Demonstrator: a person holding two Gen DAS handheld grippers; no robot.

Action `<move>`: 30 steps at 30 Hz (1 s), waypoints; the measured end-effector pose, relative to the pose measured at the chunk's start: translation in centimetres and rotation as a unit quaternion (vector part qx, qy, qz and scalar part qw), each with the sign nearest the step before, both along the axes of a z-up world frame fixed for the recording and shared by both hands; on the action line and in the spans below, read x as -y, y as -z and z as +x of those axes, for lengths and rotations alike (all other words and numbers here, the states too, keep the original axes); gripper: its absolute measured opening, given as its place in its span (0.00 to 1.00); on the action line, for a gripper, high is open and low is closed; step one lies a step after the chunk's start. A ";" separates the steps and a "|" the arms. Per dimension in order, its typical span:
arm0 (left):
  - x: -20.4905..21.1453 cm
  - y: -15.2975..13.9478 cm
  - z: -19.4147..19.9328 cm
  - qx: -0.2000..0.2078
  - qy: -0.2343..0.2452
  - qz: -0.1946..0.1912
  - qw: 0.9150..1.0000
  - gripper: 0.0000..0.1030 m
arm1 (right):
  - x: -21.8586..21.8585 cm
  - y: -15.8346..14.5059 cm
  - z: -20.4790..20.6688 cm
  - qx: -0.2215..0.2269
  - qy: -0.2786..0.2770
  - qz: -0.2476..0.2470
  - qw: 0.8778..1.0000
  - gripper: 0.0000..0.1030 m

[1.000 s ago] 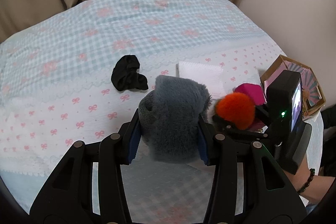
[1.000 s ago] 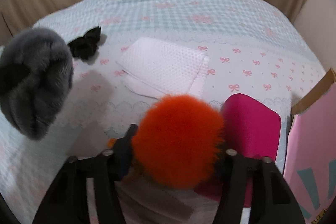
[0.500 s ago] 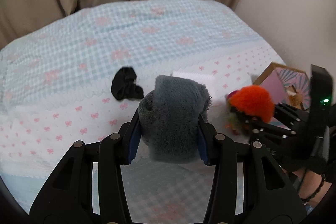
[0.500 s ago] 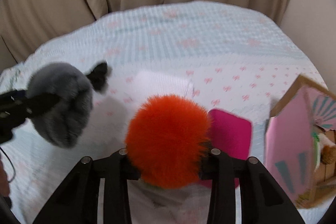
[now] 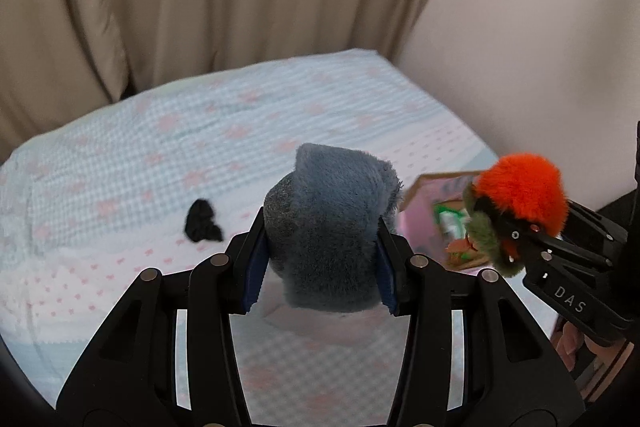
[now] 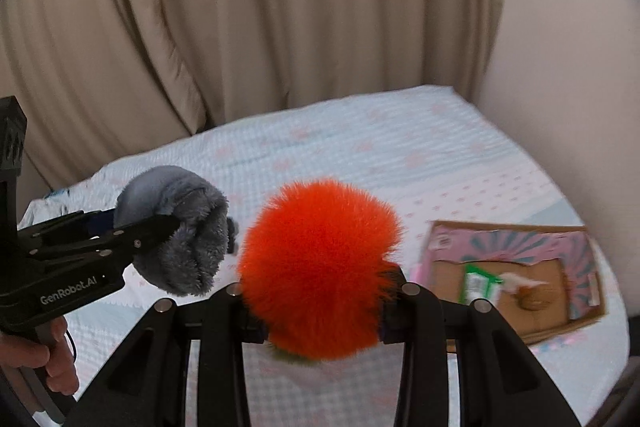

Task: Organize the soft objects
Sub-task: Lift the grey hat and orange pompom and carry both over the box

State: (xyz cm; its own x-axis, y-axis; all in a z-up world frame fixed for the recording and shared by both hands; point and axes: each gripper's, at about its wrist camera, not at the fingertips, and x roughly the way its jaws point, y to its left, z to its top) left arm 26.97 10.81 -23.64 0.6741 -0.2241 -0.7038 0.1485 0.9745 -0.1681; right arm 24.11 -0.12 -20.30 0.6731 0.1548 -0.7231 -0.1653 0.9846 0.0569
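Observation:
My left gripper (image 5: 320, 267) is shut on a grey fluffy plush (image 5: 328, 227) and holds it high above the bed; it also shows in the right wrist view (image 6: 176, 231). My right gripper (image 6: 316, 303) is shut on an orange fluffy pompom (image 6: 316, 267) with a green underside, also raised; in the left wrist view the pompom (image 5: 520, 191) is at the right. A pink cardboard box (image 6: 512, 267) lies open on the bed at the right, with small items inside. A black scrunchie (image 5: 202, 227) lies on the bed.
The bed has a light blue and white cover with pink bows (image 5: 160, 155). Beige curtains (image 6: 240, 27) hang behind the bed. A pale wall (image 5: 540, 27) stands at the right. The box also shows behind the plush in the left wrist view (image 5: 436, 211).
Both grippers rose well above the bed with their plush items. The view tilted up to the curtains. The white cloth and magenta item are out of sight.

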 end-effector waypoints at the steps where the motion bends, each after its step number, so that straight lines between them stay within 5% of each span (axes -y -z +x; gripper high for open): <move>1: 0.8 -0.8 -0.2 0.002 0.004 0.000 1.000 0.41 | 1.0 -1.2 -0.6 0.004 0.009 -0.002 1.000 0.33; 8: 8.4 -4.4 -1.1 0.002 0.026 -0.011 1.000 0.41 | 8.6 -6.0 -2.8 0.009 0.069 -0.002 0.998 0.33; 16: 17.9 -4.8 -0.8 -0.015 0.038 -0.004 0.999 0.41 | 18.0 -7.7 -2.9 -0.010 0.094 -0.011 0.995 0.33; 30: 32.2 4.7 5.9 -0.105 0.034 0.022 0.994 0.41 | 30.3 -0.1 4.6 -0.113 0.083 -0.003 0.990 0.33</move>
